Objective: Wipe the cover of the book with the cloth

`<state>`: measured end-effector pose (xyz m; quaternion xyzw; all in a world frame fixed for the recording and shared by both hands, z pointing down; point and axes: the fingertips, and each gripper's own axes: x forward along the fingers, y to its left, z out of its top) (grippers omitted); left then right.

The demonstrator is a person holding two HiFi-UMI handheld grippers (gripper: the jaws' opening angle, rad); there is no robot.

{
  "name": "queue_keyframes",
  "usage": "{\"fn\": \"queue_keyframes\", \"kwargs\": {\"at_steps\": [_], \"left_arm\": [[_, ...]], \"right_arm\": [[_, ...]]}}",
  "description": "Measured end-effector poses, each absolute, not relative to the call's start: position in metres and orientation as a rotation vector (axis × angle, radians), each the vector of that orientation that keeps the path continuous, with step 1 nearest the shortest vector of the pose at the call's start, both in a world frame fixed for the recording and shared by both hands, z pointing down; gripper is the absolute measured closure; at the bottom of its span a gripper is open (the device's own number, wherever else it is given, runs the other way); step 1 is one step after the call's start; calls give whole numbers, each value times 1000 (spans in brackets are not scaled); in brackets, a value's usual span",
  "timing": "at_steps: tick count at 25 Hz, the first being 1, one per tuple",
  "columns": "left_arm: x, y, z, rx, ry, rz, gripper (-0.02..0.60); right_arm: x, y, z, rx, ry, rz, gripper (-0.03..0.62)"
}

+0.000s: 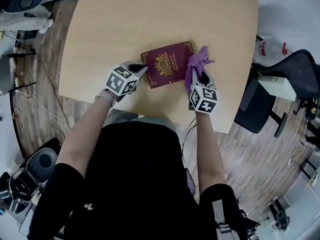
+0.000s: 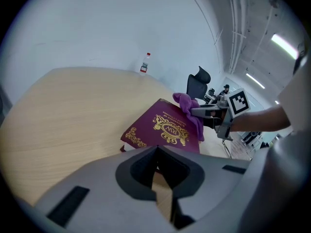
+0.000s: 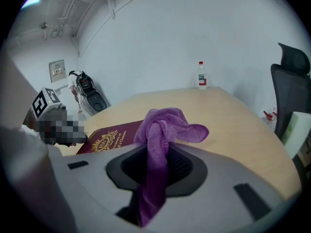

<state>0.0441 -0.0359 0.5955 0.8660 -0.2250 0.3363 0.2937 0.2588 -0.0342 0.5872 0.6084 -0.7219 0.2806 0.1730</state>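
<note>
Book: a maroon book [image 1: 167,64] with a gold crest lies flat on the pale wooden table [image 1: 150,14], close to the person's edge and between the two grippers.
Right gripper: the right gripper [image 1: 199,74] has its jaws clamped on a purple cloth [image 1: 196,63]. The cloth's bunched end rests on the book's right edge.
Left gripper: the left gripper [image 1: 139,69] has its jaws drawn together with nothing between them, and the tips sit at the book's left corner. Whether they press on the cover is hard to tell.
Surroundings: a black office chair [image 1: 295,71] stands off the table's right side, and cables [image 1: 35,84] trail over the wood floor at left.
Gripper views only: the right gripper view shows a clear bottle [image 3: 201,75] with a red cap upright at the table's far edge. The head view does not make it out.
</note>
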Motion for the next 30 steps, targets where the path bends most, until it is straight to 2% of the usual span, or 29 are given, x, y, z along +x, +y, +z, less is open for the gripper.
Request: {"fn": "queue_keyframes", "kwargs": {"at_steps": [11, 30], "left_arm": [[42, -35, 596, 2263, -646, 850, 561], [42, -38, 594, 2238, -694, 804, 561]], "right_arm": [[252, -30, 587, 1757, -2062, 793, 496], [131, 4, 591, 1476, -2187, 758, 497]]}}
